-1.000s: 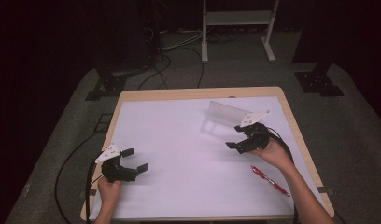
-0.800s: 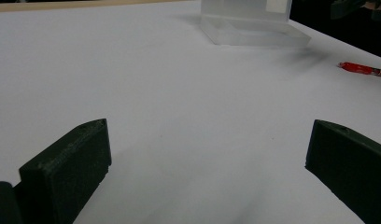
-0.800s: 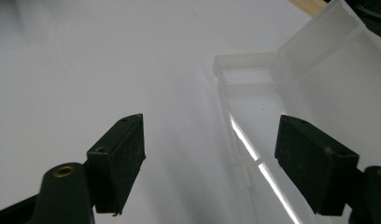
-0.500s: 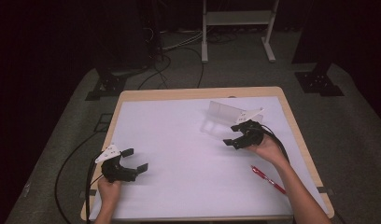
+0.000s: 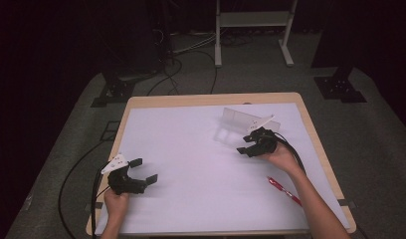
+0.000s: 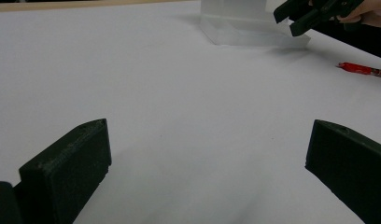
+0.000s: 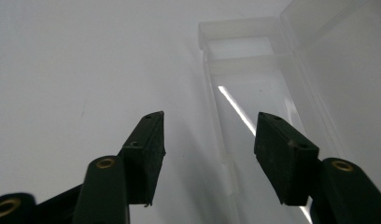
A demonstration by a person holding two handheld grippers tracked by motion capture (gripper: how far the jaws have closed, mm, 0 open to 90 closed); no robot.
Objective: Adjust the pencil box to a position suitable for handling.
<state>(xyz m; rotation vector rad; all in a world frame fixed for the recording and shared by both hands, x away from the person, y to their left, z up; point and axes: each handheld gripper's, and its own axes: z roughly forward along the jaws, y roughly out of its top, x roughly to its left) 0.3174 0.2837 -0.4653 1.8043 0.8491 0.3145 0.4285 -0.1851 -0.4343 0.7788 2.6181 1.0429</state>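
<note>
Work in hand: the right hand-held gripper (image 5: 251, 145) is hanging just over the near edge of a clear plastic case (image 5: 239, 119) that is lying open on the far right part of the desk (image 5: 191, 102); judged from this, the case is what is being reached for.
Right hand-held gripper: its jaws are standing apart, moderately wide, with nothing between them; in the right gripper view (image 7: 207, 140) they are straddling the long side wall of the case's tray (image 7: 254, 116), not yet touching it as far as can be told.
Left hand-held gripper: it is resting low at the near left of the desk (image 5: 140, 175), well apart from the case, jaws spread wide and empty; in the left gripper view (image 6: 207, 154) there is bare white desk between them.
Clear plastic case: it is sitting with its lid (image 7: 338, 60) raised from the far side; the tray looks empty.
Red pen: it is lying on the desk near the right forearm (image 5: 284, 190), apart from the case and untouched.
Done so far: the case is already standing open.
Left to do: by my judgement nearly all of it; nothing is gripped, the pen is still outside the case, and the case is not yet closed on anything.
</note>
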